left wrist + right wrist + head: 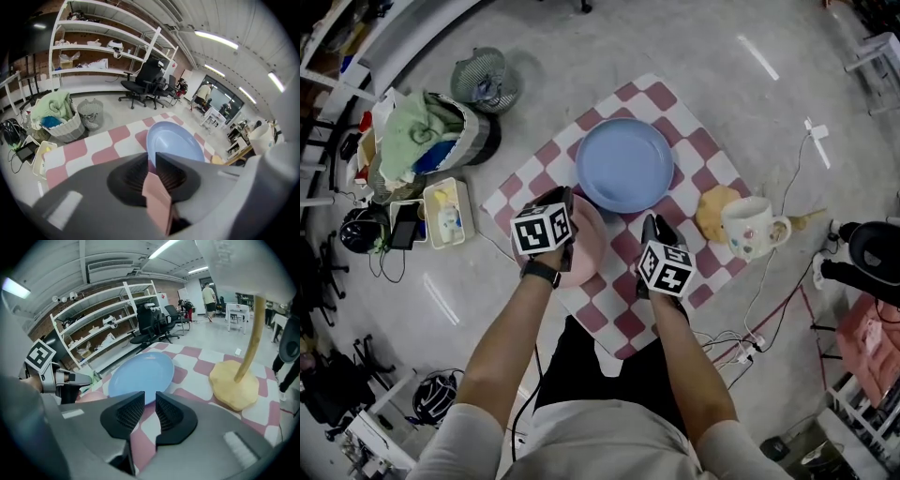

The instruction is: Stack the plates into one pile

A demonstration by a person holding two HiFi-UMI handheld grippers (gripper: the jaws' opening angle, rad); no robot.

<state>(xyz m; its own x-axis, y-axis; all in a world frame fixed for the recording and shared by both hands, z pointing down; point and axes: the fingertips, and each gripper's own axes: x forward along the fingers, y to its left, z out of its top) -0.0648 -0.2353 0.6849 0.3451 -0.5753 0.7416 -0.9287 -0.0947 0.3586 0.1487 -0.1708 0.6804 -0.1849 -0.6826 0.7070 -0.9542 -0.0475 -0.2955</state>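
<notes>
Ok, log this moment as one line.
left gripper: shut on pink plate | right gripper: open, empty | blue plate: alone on checked cloth | stack: not yet made

The pink-and-white checked desk (614, 323) mid-frame carries a blue plate (624, 164) toward the top, a pink plate (586, 239) at its left, and a yellow pad (712, 208) and mug (750, 228) at its right edge.

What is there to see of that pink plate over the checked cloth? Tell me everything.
The pink plate is round, plain and matt, and looks like plastic or glazed ware. It lies over the pink-and-white checked cloth, close beside the bigger blue plate, on the side nearer the person. The left gripper has its jaws shut on the plate's rim, which shows edge-on between them. From above, that gripper hides part of the plate. Whether the plate rests on the cloth or is lifted cannot be told.
</notes>
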